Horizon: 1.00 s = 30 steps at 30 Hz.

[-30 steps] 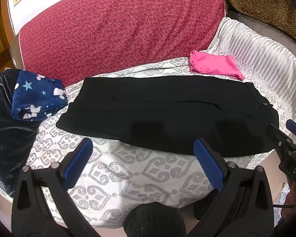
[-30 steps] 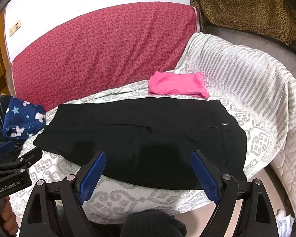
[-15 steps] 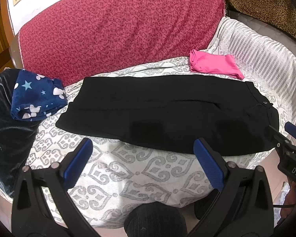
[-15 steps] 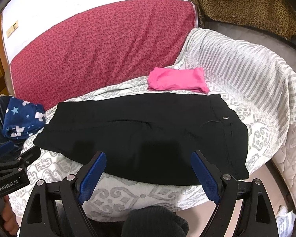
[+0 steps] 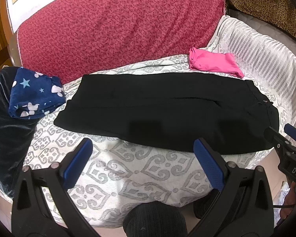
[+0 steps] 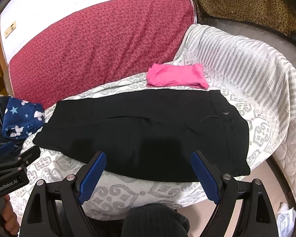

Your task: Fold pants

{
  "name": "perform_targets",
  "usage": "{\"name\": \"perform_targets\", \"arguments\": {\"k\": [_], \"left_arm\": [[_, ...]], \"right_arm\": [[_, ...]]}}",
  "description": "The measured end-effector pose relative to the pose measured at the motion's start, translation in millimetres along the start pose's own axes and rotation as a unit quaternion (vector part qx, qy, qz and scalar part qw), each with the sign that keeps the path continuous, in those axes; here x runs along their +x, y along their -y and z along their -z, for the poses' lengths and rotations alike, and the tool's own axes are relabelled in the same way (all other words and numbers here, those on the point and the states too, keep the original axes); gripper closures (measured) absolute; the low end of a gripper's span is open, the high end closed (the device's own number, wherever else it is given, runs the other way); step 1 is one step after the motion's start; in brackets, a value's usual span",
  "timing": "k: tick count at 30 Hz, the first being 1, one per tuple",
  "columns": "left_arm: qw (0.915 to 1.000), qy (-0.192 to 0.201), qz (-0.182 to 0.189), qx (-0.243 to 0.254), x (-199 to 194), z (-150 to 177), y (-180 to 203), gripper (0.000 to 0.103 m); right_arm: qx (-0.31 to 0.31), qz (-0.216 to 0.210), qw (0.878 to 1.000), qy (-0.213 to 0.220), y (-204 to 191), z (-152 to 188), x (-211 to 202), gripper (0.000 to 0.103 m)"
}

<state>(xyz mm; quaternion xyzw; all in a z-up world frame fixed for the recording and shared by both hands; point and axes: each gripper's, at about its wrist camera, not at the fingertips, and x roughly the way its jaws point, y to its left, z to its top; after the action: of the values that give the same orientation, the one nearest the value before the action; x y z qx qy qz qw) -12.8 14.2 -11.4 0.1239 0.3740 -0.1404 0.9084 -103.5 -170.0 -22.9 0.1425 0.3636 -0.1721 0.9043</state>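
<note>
Black pants (image 5: 167, 108) (image 6: 144, 132) lie flat on a grey-patterned white bedspread (image 5: 138, 169) (image 6: 128, 189), waistband and button to the right, leg hems to the left. My left gripper (image 5: 144, 162) hovers open over the bedspread, just short of the pants' near edge, nothing between its blue pads. My right gripper (image 6: 148, 173) is open too, over the near edge below the waist half. Each gripper shows at the edge of the other's view.
A folded pink garment (image 5: 213, 62) (image 6: 176, 75) lies behind the pants. A navy star-print cloth (image 5: 33, 94) sits on a dark bundle at left. A red patterned cushion (image 5: 118, 25) backs the bed. A striped white cover (image 6: 246, 59) drapes at right; floor shows below the bed's right edge.
The right gripper has drifted slightly, so the pants sit a little higher and nearer in its view. The left gripper has barely moved. The pants have not been touched.
</note>
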Motion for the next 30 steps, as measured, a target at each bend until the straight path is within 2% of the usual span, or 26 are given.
{"name": "perform_targets", "arguments": {"k": [19,23,25,27,28,29,30], "left_arm": [[0.9996,-0.027,0.009,-0.010,24,3,-8,0.001],[0.9979,-0.050,0.013,-0.039,42,4,-30,0.001],[0.9961,-0.061,0.007,-0.063,54,6,-51,0.001],[0.9935,-0.074,0.004,-0.086,65,10,-72,0.001],[0.9915,-0.082,0.005,-0.101,72,13,-84,0.001],[0.9887,-0.091,0.010,-0.119,79,18,-97,0.001],[0.9862,-0.098,0.015,-0.132,83,21,-105,0.001]], "right_arm": [[0.019,0.006,1.000,-0.024,14,6,13,0.013],[0.050,-0.021,0.997,-0.047,29,8,20,0.013],[0.093,-0.051,0.992,-0.071,48,12,28,0.014],[0.142,-0.078,0.983,-0.089,70,20,37,0.028],[0.157,-0.084,0.979,-0.098,79,24,41,0.045],[0.168,-0.087,0.976,-0.108,86,28,46,0.057],[0.179,-0.095,0.972,-0.118,93,32,51,0.060]]}}
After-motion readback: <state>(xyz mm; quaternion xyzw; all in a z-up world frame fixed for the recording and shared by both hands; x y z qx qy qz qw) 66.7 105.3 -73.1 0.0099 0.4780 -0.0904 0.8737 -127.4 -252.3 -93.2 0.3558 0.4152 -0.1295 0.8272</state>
